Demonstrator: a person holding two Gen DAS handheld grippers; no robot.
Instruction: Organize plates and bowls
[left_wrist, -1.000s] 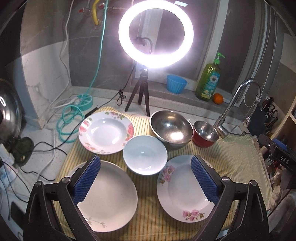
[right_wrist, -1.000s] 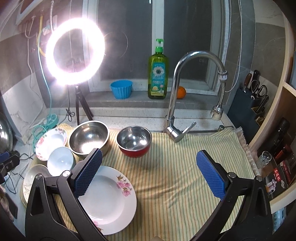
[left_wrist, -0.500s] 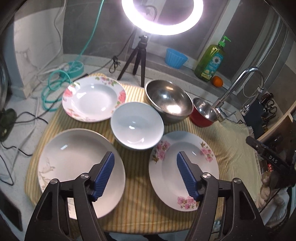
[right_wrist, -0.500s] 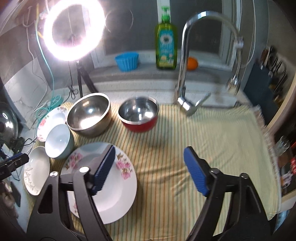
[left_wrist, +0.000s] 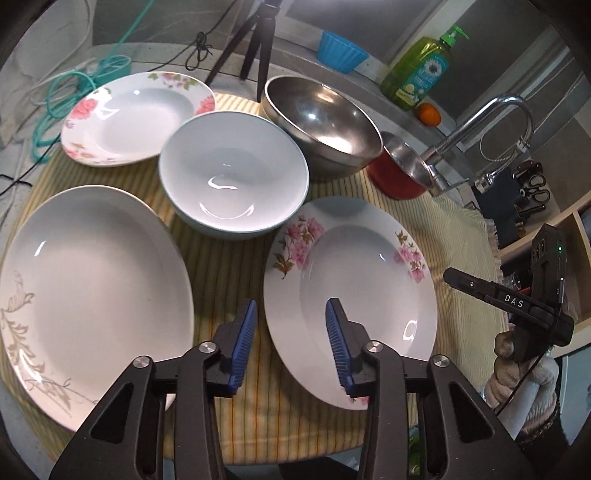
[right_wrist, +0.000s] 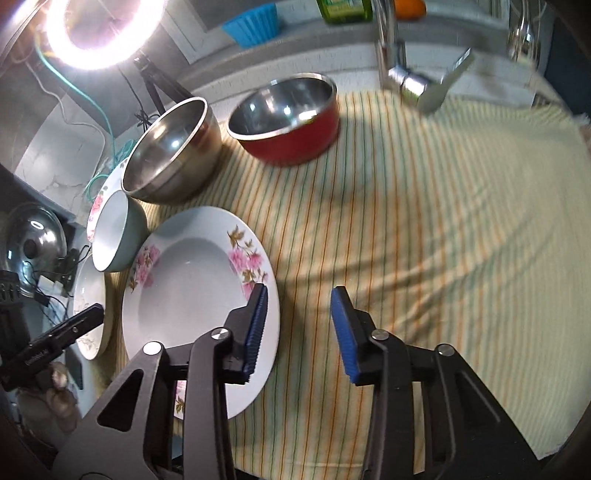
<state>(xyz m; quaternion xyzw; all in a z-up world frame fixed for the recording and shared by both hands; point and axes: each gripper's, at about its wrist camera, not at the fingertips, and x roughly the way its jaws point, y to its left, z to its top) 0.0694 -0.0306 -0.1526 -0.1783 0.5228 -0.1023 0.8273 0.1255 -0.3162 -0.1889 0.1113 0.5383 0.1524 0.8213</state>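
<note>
Blue-padded left gripper (left_wrist: 290, 341) gaping, straddling floral plate (left_wrist: 351, 291) rim, lower centre | right gripper (right_wrist: 301, 326) gaping over same plate's edge | white bowl (left_wrist: 233, 173) sitting mid-frame | steel bowl (left_wrist: 323, 118) lying beyond, upper centre

pink-flowered white plate (left_wrist: 354, 280), yellow striped cloth (right_wrist: 424, 221)

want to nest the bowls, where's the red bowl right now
The red bowl sits at the back of the striped cloth, between the large steel bowl on its left and the faucet on its right.
</note>
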